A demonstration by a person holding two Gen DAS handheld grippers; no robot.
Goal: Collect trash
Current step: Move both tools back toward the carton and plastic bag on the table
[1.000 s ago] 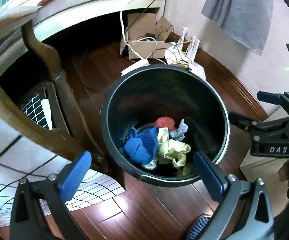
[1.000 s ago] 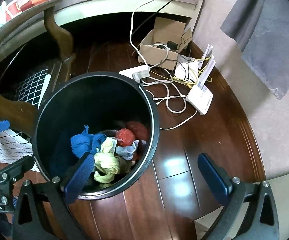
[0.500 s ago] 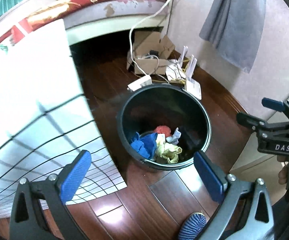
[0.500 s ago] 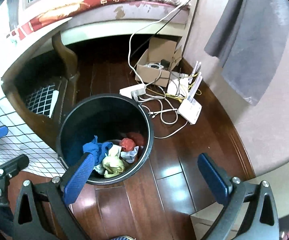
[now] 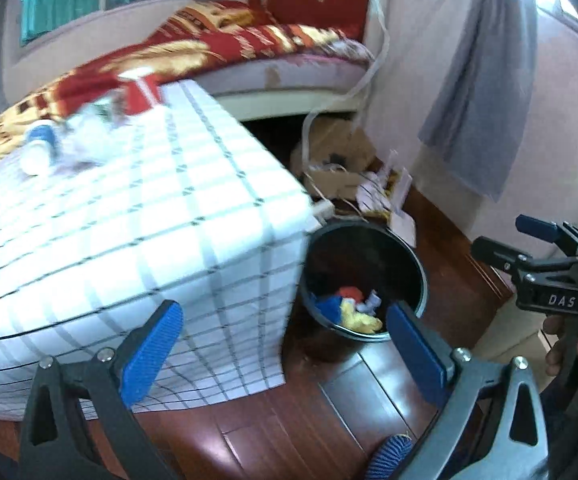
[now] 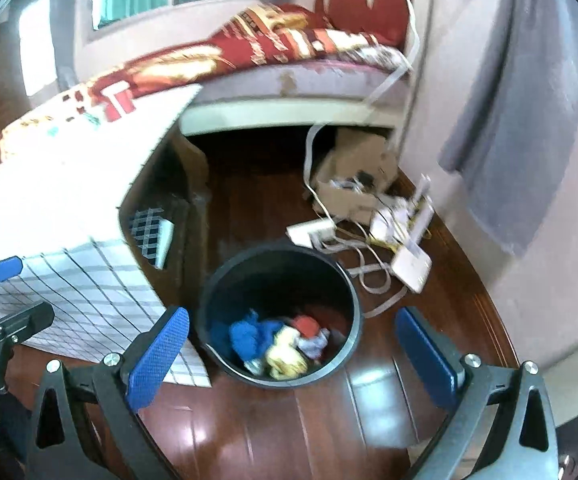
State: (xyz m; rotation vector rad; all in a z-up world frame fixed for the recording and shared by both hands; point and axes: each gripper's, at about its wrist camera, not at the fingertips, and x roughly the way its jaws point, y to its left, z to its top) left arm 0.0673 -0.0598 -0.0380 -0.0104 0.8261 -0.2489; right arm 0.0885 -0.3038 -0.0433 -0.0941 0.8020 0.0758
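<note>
A black trash bin stands on the wooden floor and holds crumpled blue, yellow, red and white trash. It also shows in the left wrist view, partly behind the tablecloth. My left gripper is open and empty, high above the floor, left of the bin. My right gripper is open and empty, above the bin's near side. On the table top lie a white and blue bottle and crumpled white paper, blurred.
A table with a white checked cloth stands left of the bin. A bed with a red and gold cover is behind. A cardboard box, cables and a white router lie on the floor by the wall.
Both grippers have risen and pulled back from the bin. The bin looks smaller, and the table top and the bed have come into view.
</note>
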